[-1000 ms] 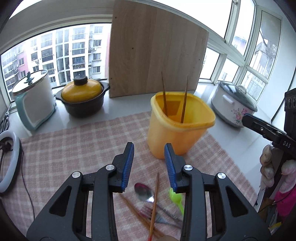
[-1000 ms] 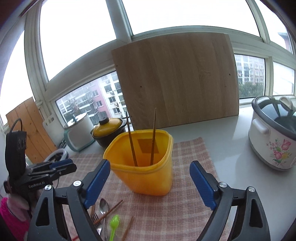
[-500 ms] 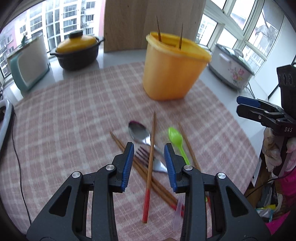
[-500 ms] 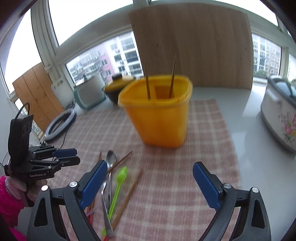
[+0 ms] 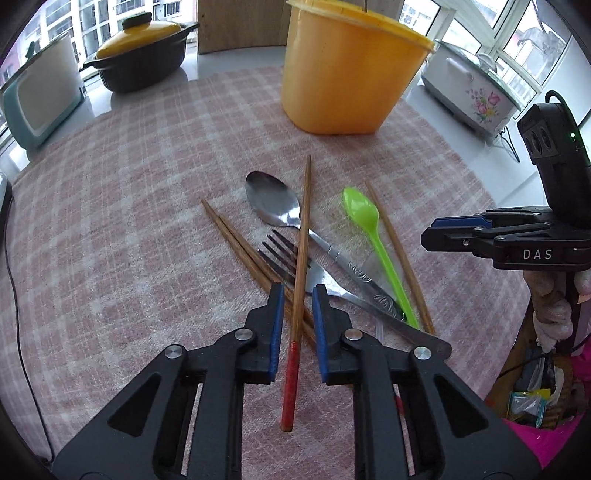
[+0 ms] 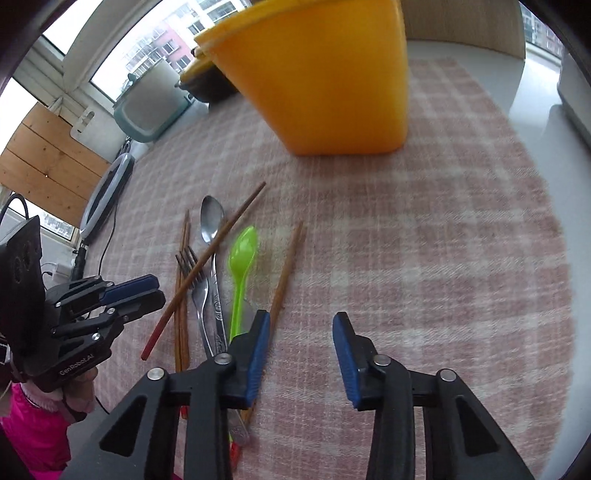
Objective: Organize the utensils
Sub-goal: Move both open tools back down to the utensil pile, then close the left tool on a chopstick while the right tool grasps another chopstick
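A pink checked cloth [image 5: 129, 221] is spread over a white counter [image 5: 461, 122]. Behind it, a black casserole pot with a yellow lid [image 5: 138, 55], a teal and white appliance [image 5: 40, 96], a flowered slow cooker [image 5: 469, 92] and a wooden board [image 5: 240, 26] are seen. A white ring light [image 6: 107, 195] is set at the cloth's edge.

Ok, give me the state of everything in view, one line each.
Left gripper: open, jaws straddling the red-tipped chopstick, not clamped.
Right gripper: open wide, empty, above the cloth.
Red-tipped chopstick: lying across the fork and spoon.
Fork: flat on the cloth.
Spoon: flat, bowl up.
Green spoon: flat on the cloth.
Bin: upright.
Pot: lid on.
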`<state>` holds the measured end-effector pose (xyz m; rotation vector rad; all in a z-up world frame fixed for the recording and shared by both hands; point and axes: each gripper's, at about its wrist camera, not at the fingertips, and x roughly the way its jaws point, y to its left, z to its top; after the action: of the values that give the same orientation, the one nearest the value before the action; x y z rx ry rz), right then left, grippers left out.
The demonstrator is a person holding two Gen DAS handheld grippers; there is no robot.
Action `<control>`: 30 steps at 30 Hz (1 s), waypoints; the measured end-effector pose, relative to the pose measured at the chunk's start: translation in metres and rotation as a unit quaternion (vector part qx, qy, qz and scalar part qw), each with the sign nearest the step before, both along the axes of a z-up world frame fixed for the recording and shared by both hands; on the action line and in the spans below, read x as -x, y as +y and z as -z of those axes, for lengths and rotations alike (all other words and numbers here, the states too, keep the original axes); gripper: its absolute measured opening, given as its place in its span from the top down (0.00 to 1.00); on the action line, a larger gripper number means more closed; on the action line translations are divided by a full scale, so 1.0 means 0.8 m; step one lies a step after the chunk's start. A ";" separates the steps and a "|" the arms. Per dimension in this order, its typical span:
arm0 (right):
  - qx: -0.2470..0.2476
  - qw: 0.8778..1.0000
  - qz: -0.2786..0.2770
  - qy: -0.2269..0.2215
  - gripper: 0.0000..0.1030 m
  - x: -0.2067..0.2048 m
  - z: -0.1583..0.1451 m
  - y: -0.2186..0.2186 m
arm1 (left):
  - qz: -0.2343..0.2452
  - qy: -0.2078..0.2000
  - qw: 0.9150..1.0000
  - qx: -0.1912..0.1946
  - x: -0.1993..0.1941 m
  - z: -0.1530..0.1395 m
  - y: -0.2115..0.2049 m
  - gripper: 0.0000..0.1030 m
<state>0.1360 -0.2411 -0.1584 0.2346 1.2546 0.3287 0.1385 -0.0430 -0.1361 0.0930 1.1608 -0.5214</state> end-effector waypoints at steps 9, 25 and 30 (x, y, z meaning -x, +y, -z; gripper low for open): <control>0.016 1.000 -0.014 0.006 0.70 -0.004 0.006 0.021 | 0.018 -0.003 0.999 -0.028 -0.002 0.007 -0.016 0.86; 0.085 0.995 -0.055 0.002 0.80 -0.013 0.013 0.069 | 0.019 -0.003 0.999 -0.041 -0.016 0.018 -0.023 0.90; 0.106 0.991 -0.077 -0.004 0.91 -0.013 0.014 0.079 | 0.012 0.003 0.999 -0.032 -0.020 0.019 -0.016 0.94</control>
<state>0.1467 -0.1778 -0.1698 -0.0450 1.2917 0.3258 0.1549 -0.0560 -0.1513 0.1618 1.1833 -0.5058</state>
